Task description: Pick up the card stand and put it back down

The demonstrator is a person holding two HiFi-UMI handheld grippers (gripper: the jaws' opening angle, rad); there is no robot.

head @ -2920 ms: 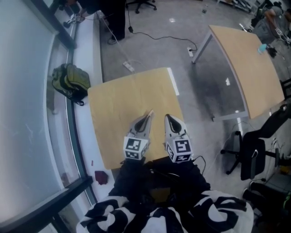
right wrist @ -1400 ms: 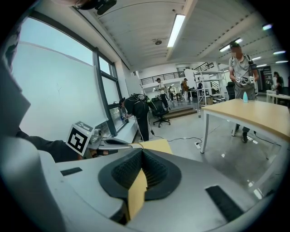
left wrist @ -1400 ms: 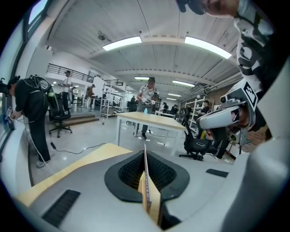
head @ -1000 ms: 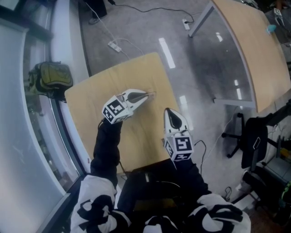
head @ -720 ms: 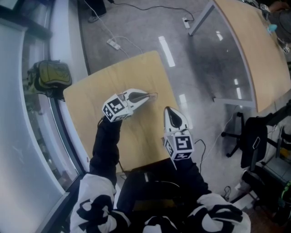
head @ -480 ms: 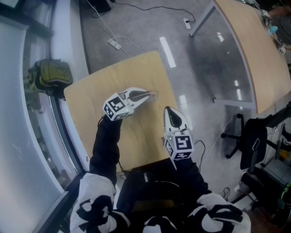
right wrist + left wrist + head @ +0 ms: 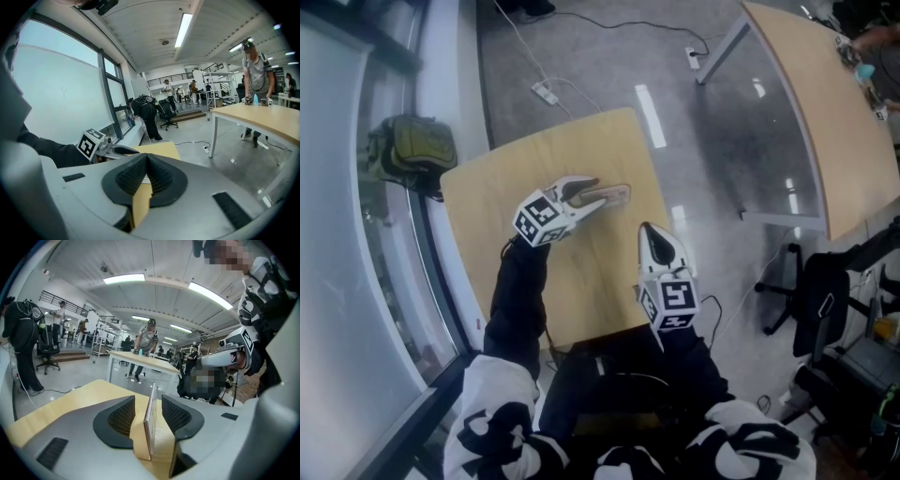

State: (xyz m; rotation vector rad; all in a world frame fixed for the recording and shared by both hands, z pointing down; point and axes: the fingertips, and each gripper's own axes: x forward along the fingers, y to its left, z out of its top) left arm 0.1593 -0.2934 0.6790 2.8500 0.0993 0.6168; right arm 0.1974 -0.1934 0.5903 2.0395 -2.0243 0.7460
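My left gripper [image 7: 584,190] is opening. The card stand [image 7: 615,194] stands upright between its jaws, edge-on along them, seemingly set down on the counter [image 7: 516,169]. My right gripper [image 7: 651,234], closed and empty, waits well apart from the stand, nearer me.

A glossy grey floor [image 7: 581,56], window wall [image 7: 337,281] at left, long wooden desk [image 7: 816,112] at right.

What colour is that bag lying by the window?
The bag is olive green, clearest in the head view.
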